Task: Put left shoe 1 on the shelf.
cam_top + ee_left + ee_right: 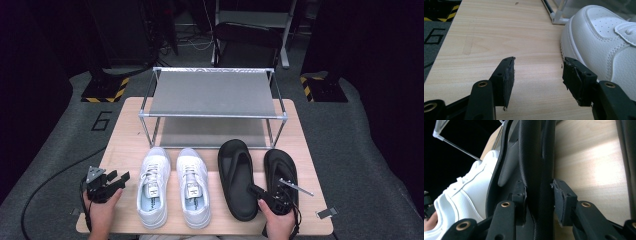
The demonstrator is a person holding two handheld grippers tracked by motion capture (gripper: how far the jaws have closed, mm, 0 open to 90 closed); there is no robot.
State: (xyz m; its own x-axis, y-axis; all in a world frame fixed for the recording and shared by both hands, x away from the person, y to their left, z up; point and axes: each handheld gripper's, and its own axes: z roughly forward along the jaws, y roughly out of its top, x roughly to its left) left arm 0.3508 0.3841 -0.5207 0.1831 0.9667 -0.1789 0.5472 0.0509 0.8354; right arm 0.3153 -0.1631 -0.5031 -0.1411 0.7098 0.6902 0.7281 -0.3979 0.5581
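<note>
At the near right of the table (130, 115), the left black slipper (239, 175) lies flat, its right-hand rim between the jaws of the right gripper (539, 200), which pinch that rim. Just right of it lies the second black slipper (281, 167), and to its left the pair of white sneakers (172, 185) stands side by side, toes toward the shoe rack (212, 92) at the far edge. Left gripper (537, 77) rests beside the left sneaker, jaws wide and holding nothing.

Right hand-held gripper (260, 194) partly hides the right slipper (281, 167).
</note>
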